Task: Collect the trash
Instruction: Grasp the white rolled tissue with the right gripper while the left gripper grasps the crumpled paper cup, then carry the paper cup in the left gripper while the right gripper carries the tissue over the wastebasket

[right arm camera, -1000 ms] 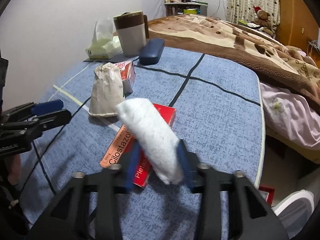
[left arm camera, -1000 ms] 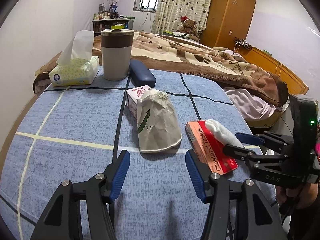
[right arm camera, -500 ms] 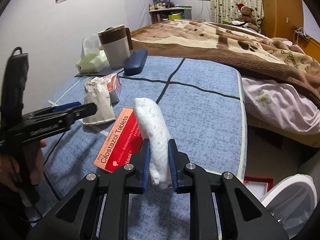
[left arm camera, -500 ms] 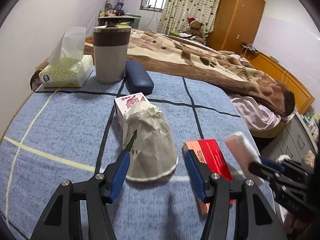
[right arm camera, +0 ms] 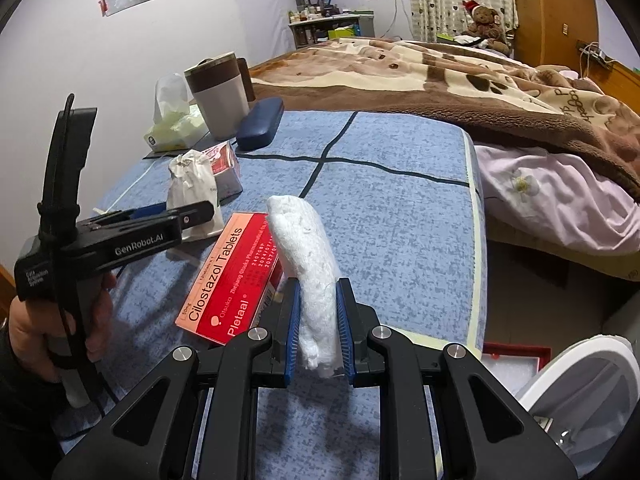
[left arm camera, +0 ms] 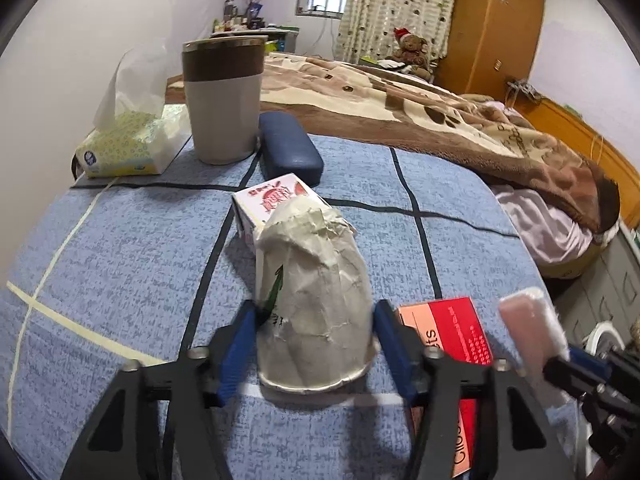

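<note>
A crumpled grey paper cup (left arm camera: 316,304) lies mouth-down on the blue checked cloth (left arm camera: 120,248). My left gripper (left arm camera: 314,348) is open, its blue fingers on either side of the cup's rim. A small white and red carton (left arm camera: 272,204) lies just behind the cup. A red Cilostazol tablet box (right arm camera: 232,280) lies to the cup's right. My right gripper (right arm camera: 318,320) is shut on a rolled white tissue (right arm camera: 308,256), held above the box; it also shows in the left wrist view (left arm camera: 532,320). The cup appears in the right wrist view (right arm camera: 194,196) by the left gripper (right arm camera: 192,212).
A brown and grey tumbler (left arm camera: 224,96), a tissue pack (left arm camera: 128,140) and a navy glasses case (left arm camera: 288,152) stand at the back. A bed with a brown blanket (right arm camera: 440,76) is beyond. A white bin (right arm camera: 580,384) sits on the floor at right.
My left gripper has moved forward so its fingers now flank the paper cup. My right gripper has lifted the tissue and drawn back to the right.
</note>
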A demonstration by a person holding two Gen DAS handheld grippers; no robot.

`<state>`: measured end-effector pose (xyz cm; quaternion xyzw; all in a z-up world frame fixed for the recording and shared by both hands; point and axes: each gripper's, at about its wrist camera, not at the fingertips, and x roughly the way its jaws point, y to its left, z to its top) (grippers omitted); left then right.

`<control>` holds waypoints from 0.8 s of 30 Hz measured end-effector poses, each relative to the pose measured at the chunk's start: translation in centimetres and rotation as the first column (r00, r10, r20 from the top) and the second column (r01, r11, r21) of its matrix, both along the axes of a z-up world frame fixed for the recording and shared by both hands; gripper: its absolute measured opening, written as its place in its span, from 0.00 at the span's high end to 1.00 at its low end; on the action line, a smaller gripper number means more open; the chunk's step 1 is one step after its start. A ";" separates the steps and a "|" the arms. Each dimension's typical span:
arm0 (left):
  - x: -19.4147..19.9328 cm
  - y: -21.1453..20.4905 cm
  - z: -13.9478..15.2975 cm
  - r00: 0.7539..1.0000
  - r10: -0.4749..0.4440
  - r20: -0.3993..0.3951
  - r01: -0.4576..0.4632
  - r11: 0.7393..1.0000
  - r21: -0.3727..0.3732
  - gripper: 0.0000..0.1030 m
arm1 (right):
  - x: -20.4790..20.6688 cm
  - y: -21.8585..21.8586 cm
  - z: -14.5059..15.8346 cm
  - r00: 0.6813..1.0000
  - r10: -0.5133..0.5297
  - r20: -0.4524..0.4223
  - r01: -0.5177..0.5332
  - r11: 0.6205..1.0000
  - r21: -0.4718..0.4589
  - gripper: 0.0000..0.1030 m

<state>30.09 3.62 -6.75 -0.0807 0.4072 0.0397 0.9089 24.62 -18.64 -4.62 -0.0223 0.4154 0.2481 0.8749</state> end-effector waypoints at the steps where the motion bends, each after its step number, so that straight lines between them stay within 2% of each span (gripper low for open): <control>1: -0.1 -0.1 0.0 1.000 -0.007 -0.002 0.007 1.000 0.000 0.56 | -0.1 -0.1 0.1 1.000 -0.004 0.003 0.004 1.000 0.001 0.82; 4: -0.6 -0.5 0.4 1.000 -0.029 0.001 0.029 1.000 0.004 0.65 | -0.5 -0.5 0.3 1.000 -0.014 0.007 0.014 1.000 0.003 0.82; 7: -1.5 -1.0 1.1 0.999 -0.041 0.018 0.040 0.999 0.025 0.68 | -1.1 -0.9 0.7 1.000 -0.026 0.014 0.026 1.000 0.007 0.82; 13: -4.3 -2.1 2.9 0.996 -0.067 0.053 0.065 0.997 0.043 0.70 | -2.7 -1.7 1.9 0.998 -0.051 0.036 0.050 0.998 0.023 0.82; 24: -10.5 -4.4 5.9 0.986 -0.127 0.105 0.126 0.992 0.016 0.70 | -6.5 -3.6 3.5 0.993 -0.095 0.066 0.091 0.994 0.062 0.82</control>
